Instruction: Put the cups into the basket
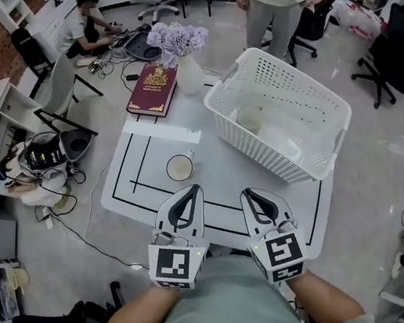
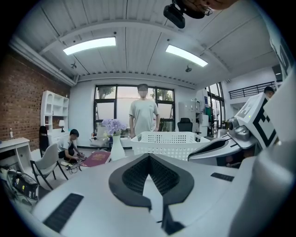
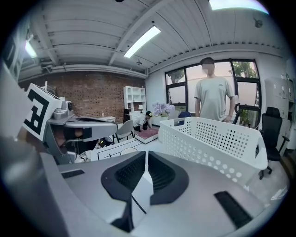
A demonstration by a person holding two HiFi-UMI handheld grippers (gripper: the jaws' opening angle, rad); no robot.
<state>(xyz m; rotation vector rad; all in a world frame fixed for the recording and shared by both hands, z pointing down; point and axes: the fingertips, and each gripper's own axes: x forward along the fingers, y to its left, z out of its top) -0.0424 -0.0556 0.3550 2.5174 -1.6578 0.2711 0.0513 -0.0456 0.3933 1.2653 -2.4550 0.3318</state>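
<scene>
Near table point(image 1: 136, 162) edge, both tools side by side. left gripper point(image 1: 186, 194): jaws together, nothing between. right gripper point(image 1: 255, 196): likewise pinched closed, empty. One cup point(image 1: 180, 167) stands on table just beyond left gripper, left of basket point(image 1: 329, 113). second cup point(image 1: 250, 118) lies inside basket. Judged step: start of reach for cup outside basket. Next move needs jaws spread, advance to cup rim, grip, lift over basket wall.

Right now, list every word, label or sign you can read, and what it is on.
Nothing reads clearly.
Red book: gold cover print, too small to read.
Shirt: large dark letters, cut by the frame edge, unreadable.
Left gripper and right gripper cubes: black square markers, no words.
</scene>
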